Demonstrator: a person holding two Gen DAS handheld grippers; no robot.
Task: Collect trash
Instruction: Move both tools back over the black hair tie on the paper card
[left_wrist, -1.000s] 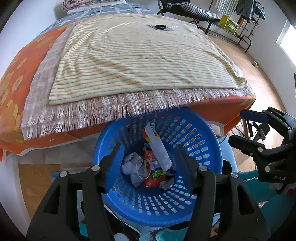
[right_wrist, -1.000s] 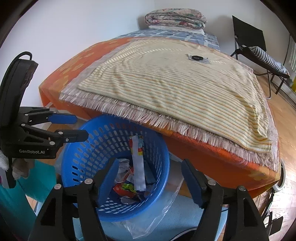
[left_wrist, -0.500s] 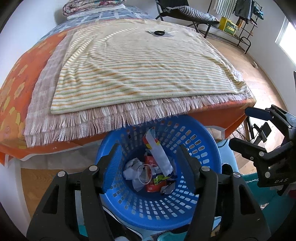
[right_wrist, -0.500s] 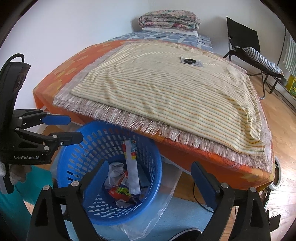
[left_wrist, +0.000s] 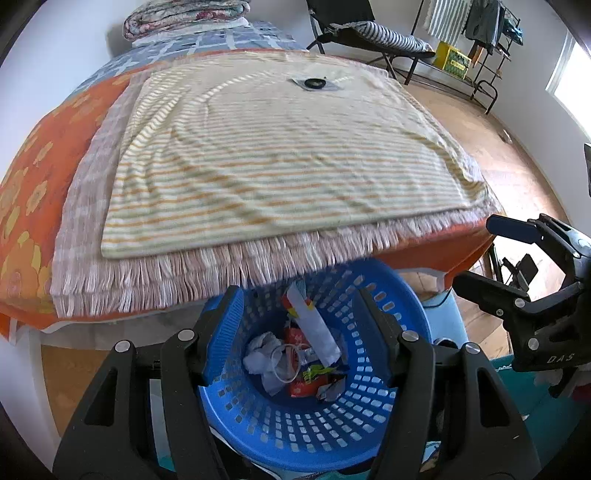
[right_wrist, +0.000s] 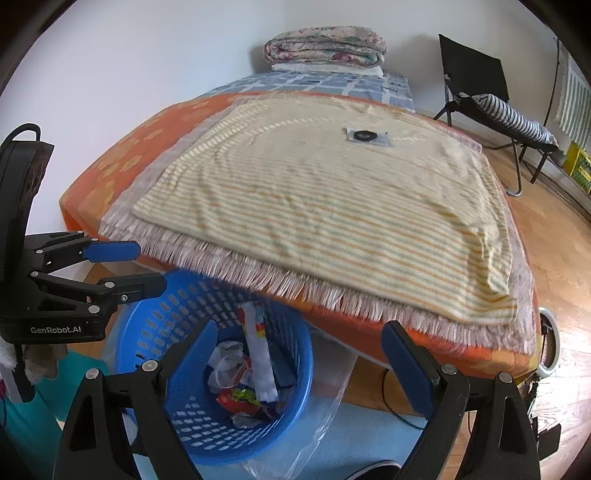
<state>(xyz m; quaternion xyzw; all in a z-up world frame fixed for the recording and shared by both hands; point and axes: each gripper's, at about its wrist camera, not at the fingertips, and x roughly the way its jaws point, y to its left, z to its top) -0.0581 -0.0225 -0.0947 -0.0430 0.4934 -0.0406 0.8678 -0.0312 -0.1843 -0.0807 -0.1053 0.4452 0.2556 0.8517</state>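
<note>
A basket (left_wrist: 325, 435) stands on the floor just before the bed (left_wrist: 44, 173), partly under the fringe. Wrappers (left_wrist: 306, 354) lie in it. On the bed lies a blanket (left_wrist: 280, 158); behind it, folded quilts (right_wrist: 325, 46). A chair (right_wrist: 476, 88) stands beyond, right.

We read "GenRobot.AI" in white on the black body of the left gripper (right_wrist: 144, 269), low on its side, left of the blue basket (right_wrist: 155, 332). We read "DAS" on the black body of the right gripper (left_wrist: 476, 254), right of that basket; wrappers' print unreadable.
</note>
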